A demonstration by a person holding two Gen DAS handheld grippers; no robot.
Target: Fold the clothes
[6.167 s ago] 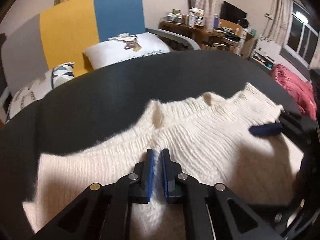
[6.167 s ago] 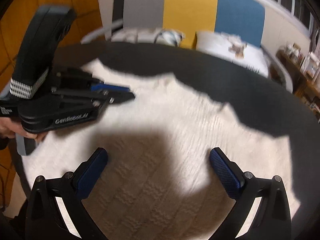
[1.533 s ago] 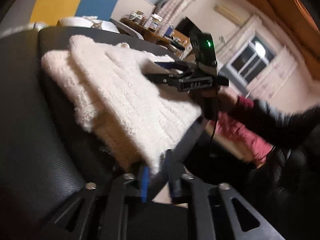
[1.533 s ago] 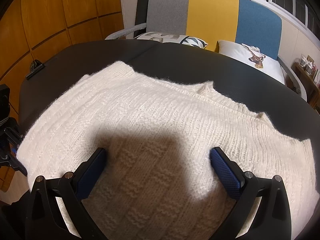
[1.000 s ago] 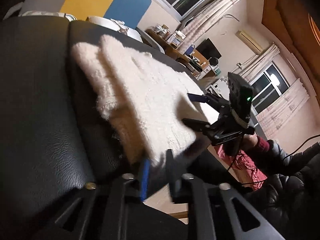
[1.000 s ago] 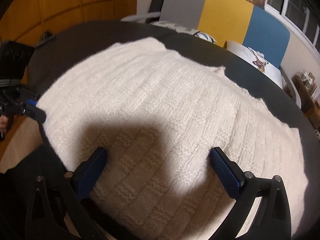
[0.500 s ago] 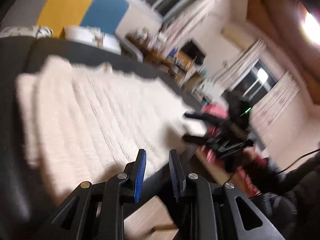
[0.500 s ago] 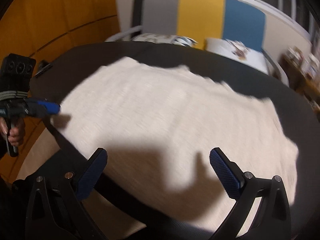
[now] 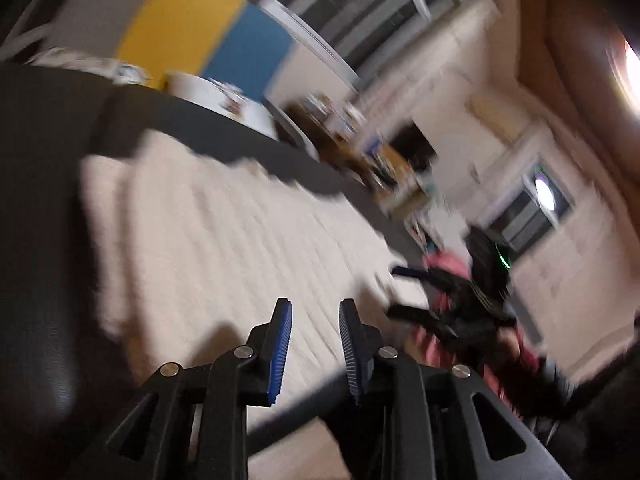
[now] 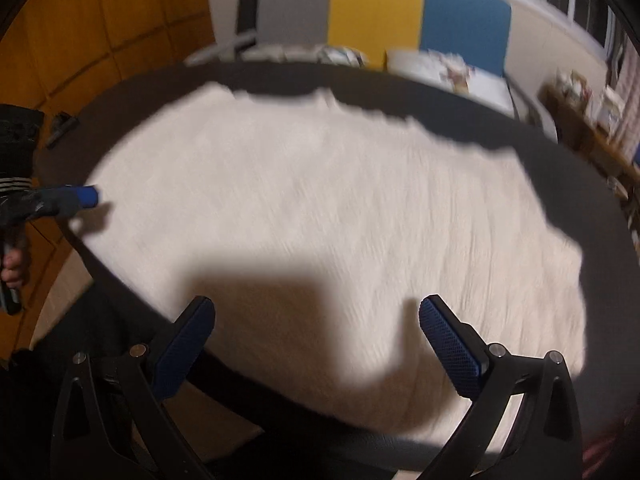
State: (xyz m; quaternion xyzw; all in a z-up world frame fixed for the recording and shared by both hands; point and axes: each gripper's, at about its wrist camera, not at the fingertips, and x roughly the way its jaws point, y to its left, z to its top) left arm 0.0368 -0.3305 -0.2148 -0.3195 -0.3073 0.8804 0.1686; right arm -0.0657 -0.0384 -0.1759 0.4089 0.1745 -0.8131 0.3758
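Note:
A cream knitted sweater (image 10: 320,208) lies folded and flat on the round black table (image 10: 580,184). In the left wrist view the sweater (image 9: 224,248) stretches away from my left gripper (image 9: 316,344), whose jaws are opening over its near corner with nothing between the blue pads. The same left gripper (image 10: 80,198) shows at the sweater's left edge in the right wrist view. My right gripper (image 10: 316,344) hovers above the sweater's near edge, jaws wide apart and empty. It also appears as a dark shape (image 9: 416,292) at the far right of the left wrist view.
A grey, yellow and blue sofa (image 10: 380,12) with white cushions (image 10: 448,72) stands behind the table. Orange wood panelling (image 10: 100,40) is at the left. A cluttered desk (image 10: 592,120) sits at the right. A person's hand (image 10: 12,268) holds the left gripper's handle.
The left gripper has let go of the sweater's corner and its jaws have widened. The right gripper has drawn back toward the near edge, off the sweater's middle. The sweater lies still.

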